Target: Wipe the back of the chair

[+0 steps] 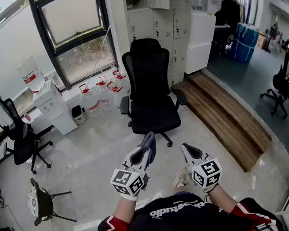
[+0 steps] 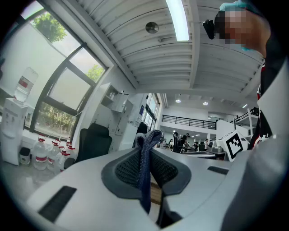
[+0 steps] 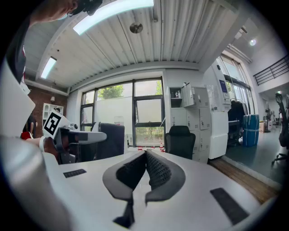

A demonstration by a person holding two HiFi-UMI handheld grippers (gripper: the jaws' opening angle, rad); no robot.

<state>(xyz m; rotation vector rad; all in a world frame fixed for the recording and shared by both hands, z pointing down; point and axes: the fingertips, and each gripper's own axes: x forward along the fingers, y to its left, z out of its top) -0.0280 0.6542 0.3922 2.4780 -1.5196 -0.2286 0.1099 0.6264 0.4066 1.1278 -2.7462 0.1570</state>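
Head view | chair on pale floor | left hand-held gripper clamps cloth | right hand-held gripper closed, empty

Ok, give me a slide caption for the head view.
Left gripper clamping a dark blue cloth, right gripper shut and empty, both held short of a black office chair.

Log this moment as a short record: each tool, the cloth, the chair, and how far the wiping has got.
left tool: shut on a dark blue cloth, which sticks out past the tips
right tool: shut, nothing between the jaws
chair: black office chair ahead of both tools, seat facing the person, untouched
wiping: not yet begun; the cloth is apart from the chair's back
nearby: water bottles on the floor by the window, left of the chair
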